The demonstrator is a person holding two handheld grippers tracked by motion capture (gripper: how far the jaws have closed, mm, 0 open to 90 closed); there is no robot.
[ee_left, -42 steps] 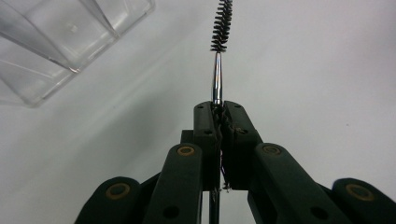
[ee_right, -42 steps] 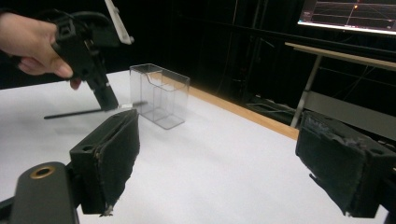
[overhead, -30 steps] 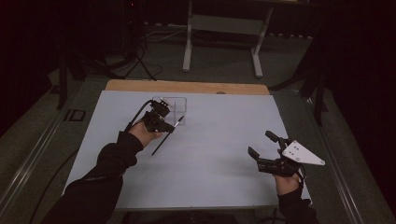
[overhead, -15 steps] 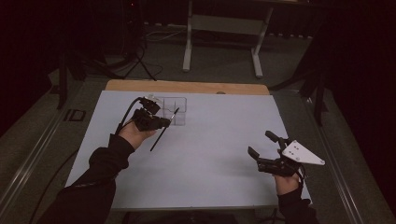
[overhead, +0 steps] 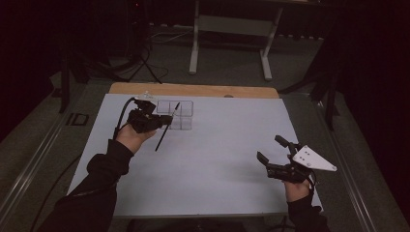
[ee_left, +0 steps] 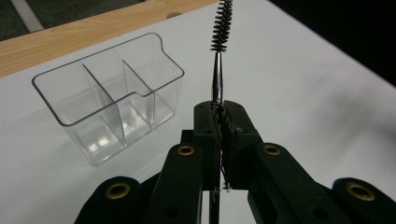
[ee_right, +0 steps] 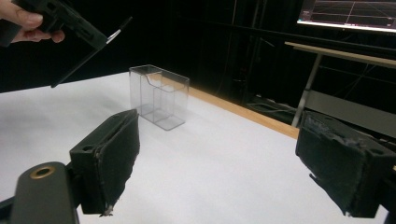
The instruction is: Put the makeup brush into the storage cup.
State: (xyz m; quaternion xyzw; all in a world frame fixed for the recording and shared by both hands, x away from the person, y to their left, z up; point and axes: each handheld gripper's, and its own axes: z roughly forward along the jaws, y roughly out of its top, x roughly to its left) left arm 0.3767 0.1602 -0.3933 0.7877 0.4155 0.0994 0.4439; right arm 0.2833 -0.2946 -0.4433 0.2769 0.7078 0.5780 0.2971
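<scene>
Bristles at the tip of a thin brush (ee_left: 219, 51) are being carried above the table (overhead: 217, 169) near its far edge, beside a clear divided organizer (ee_left: 109, 93); the left hand-held gripper (ee_left: 222, 116) is clamped on the wire stem. Light and springy handling is being judged likely, with the stem the better hold. The right hand-held gripper (ee_right: 219, 163) is being held wide apart near the right edge.

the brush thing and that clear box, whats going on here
A person works at a white table with tongs in each hand. The left tongs are shut on a thin bottle brush, held by its wire stem, bristles pointing up and away. It hangs beside a clear three-compartment organizer, which looks empty. The right tongs are open and hold nothing, off to the side near the table's right edge.
</scene>
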